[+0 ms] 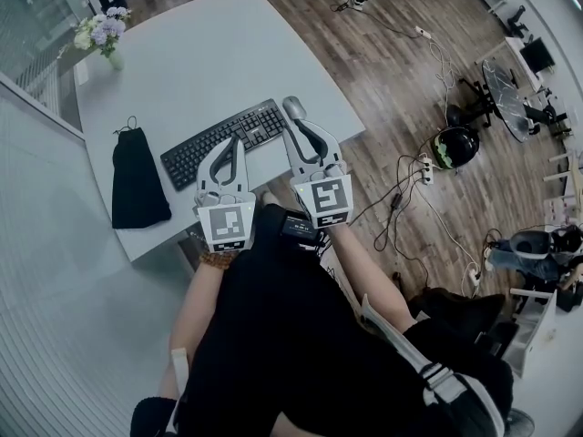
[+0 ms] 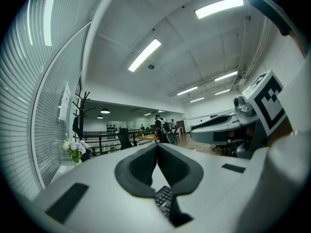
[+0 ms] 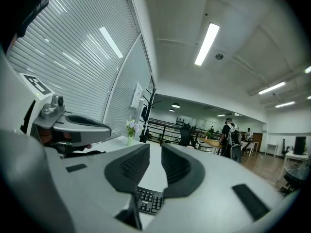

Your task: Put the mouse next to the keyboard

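A seated person's two forearms reach out over the near edge of a pale grey table (image 1: pixel 209 53), each hand carrying a gripper topped by a marker cube. The left gripper (image 1: pixel 236 140) hangs level over the middle of a black keyboard (image 1: pixel 260 126), its dark pads drawn together at the tips with nothing between them. The right gripper (image 1: pixel 295 126), just beside it, is all but closed, with only a thin slit between its pads, and it holds nothing. Its own view shows bare table through the slit and a corner of the keyboard below.

The grey mouse (image 1: pixel 293 107) lies on the table just off the keyboard's right end, directly at the tips of the right gripper. Whether the tips touch it cannot be told.

To the left of the keyboard, well apart from it, a black drawstring pouch (image 1: pixel 137 185) lies flat near the table's left edge. At the far left corner stands a small vase of pale flowers (image 1: pixel 102 30).

Beyond the table, a wood-plank floor carries trailing cables, a power strip (image 1: pixel 426 167) and a dark helmet (image 1: pixel 455 146). The gripper views open onto a long office with strip lights on a white ceiling, slatted blinds along a glass wall, a coat stand (image 3: pixel 147 113), and people standing in the distance, one with a backpack (image 3: pixel 232 136).
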Demonstrator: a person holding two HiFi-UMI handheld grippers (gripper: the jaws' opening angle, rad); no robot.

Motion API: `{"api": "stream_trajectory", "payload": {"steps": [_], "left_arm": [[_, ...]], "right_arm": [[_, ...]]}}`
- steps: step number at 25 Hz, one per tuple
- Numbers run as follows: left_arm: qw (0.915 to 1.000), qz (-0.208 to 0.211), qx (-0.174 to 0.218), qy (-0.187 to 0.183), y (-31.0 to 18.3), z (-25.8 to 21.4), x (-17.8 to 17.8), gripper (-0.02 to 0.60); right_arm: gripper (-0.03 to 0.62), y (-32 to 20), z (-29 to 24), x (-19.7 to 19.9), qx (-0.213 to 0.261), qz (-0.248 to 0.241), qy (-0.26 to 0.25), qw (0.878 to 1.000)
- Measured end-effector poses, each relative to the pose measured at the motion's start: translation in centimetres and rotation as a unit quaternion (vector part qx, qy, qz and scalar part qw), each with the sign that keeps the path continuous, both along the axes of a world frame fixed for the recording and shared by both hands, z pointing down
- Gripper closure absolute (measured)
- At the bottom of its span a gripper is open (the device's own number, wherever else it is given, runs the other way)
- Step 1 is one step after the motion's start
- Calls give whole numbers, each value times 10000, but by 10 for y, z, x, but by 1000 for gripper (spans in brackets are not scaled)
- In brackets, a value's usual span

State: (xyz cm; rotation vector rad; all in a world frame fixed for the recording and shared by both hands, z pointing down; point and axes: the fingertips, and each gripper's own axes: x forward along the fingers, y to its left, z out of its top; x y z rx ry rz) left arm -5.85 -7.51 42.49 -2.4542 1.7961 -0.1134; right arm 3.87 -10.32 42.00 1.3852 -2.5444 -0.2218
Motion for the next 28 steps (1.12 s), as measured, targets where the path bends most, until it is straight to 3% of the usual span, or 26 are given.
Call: {"api": "stream_trajectory", "payload": {"steps": [15,28], "left_arm": [[10000,-61,-22,43,2,1,-3,569],[10000,-65,-50,42,6,5,-5,569]], "right_arm": [[522,16,2,-23,-126,-329,-92,9993],[525,23,13,-22,-418,-297,-259,9984]]}}
